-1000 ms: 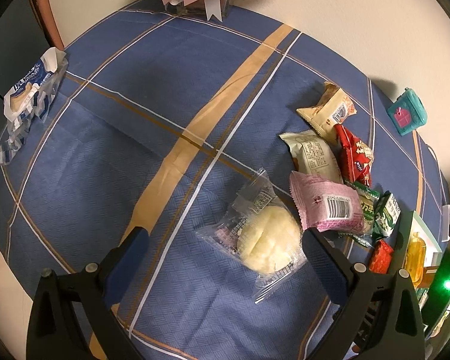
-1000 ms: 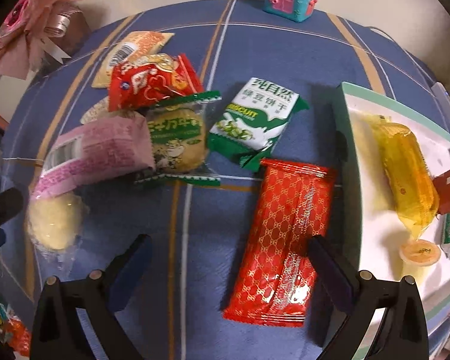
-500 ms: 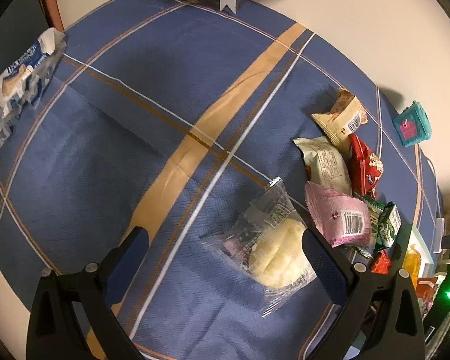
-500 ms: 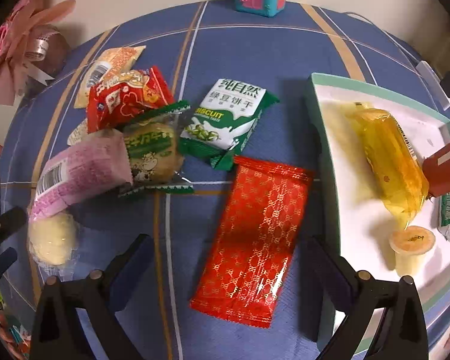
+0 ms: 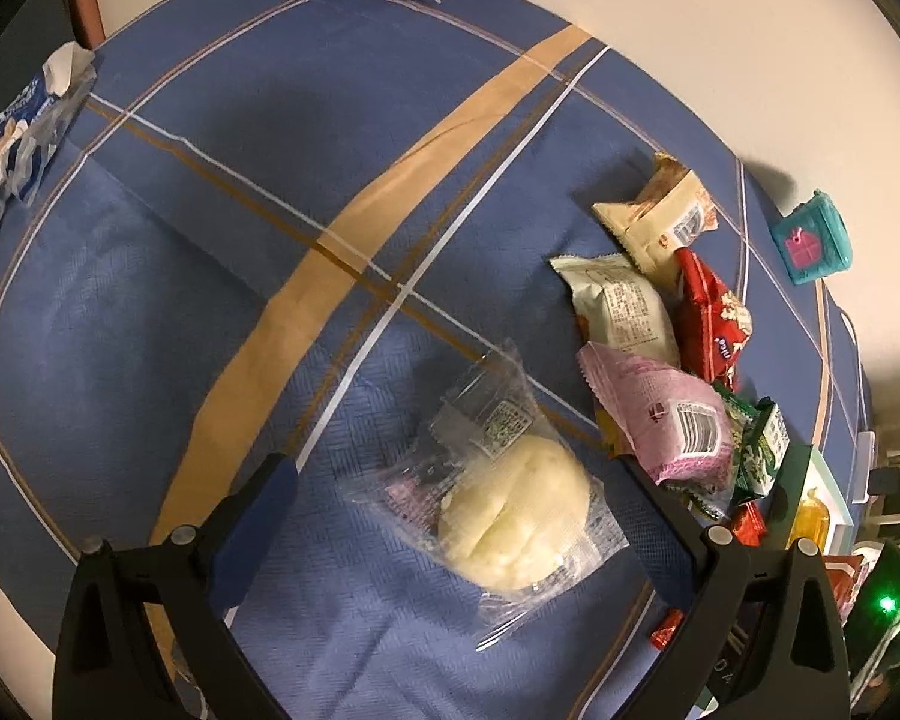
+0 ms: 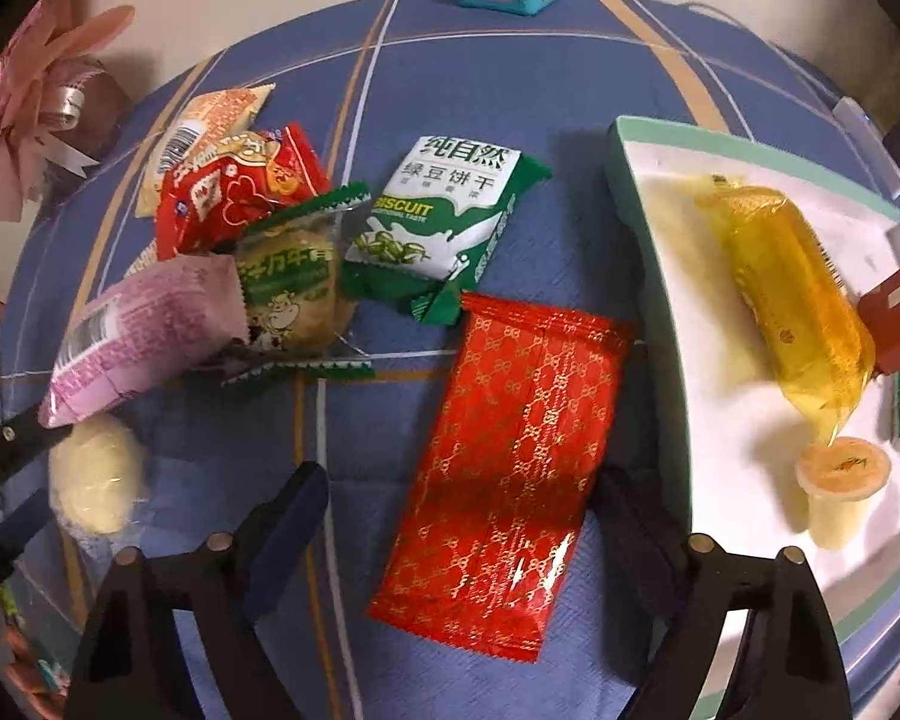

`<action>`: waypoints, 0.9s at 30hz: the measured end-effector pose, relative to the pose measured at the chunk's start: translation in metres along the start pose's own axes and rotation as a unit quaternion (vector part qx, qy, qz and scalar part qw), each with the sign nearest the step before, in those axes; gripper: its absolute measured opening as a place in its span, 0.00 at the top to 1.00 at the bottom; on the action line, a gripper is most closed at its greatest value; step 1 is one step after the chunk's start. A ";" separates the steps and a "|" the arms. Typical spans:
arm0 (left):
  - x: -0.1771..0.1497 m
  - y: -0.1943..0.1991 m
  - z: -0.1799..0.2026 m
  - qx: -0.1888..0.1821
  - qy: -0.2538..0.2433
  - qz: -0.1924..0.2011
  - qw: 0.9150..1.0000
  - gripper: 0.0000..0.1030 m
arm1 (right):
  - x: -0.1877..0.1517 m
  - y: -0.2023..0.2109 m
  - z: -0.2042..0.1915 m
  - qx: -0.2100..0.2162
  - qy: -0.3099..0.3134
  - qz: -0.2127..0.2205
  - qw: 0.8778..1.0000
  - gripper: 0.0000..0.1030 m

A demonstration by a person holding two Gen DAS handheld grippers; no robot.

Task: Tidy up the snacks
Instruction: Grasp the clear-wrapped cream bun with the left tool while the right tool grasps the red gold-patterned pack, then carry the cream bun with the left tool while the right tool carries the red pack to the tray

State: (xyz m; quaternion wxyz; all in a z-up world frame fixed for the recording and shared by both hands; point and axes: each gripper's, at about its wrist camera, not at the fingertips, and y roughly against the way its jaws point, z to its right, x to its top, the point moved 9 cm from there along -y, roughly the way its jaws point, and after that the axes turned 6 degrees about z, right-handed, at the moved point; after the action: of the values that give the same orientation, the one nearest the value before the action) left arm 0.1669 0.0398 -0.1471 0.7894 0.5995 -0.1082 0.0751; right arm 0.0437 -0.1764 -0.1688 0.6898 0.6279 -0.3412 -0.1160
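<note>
Red packet point(image 6: 510, 480): flat on the bench, just beside the tray point(image 6: 648, 276), between the right gripper point(image 6: 456, 510) fingers, which are closing but not yet pressing. Likely light, crinkly, slippery foil; best taken across its narrow width. Gold pattern, no legible text.

Bun point(image 5: 513, 510): soft, in a clear wrapper, between the left gripper point(image 5: 468, 516) fingers, held wide, not touching. Squashes easily; grip gently.

Green packet point(image 6: 444, 222): reads "BISCUIT".

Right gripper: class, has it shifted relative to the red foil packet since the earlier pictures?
Yes. The right gripper now straddles the red foil packet, fingers closing in on both sides.
</note>
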 end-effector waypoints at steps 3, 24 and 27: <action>-0.002 -0.004 0.000 0.000 0.001 -0.006 1.000 0.01 | -0.002 0.000 -0.001 -0.015 0.015 0.004 1.000 0.16; -0.027 -0.001 0.035 -0.023 -0.013 -0.009 1.000 0.48 | -0.007 0.018 -0.001 -0.013 0.014 0.013 1.000 0.48; -0.025 0.008 0.032 -0.023 -0.006 0.001 1.000 0.48 | -0.007 0.023 -0.001 -0.001 0.008 0.011 1.000 0.48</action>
State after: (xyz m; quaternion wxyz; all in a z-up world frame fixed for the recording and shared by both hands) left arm 0.1379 0.0115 -0.1379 0.8023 0.5816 -0.1149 0.0698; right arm 0.0324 -0.1674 -0.1498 0.6940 0.6245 -0.3428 -0.1039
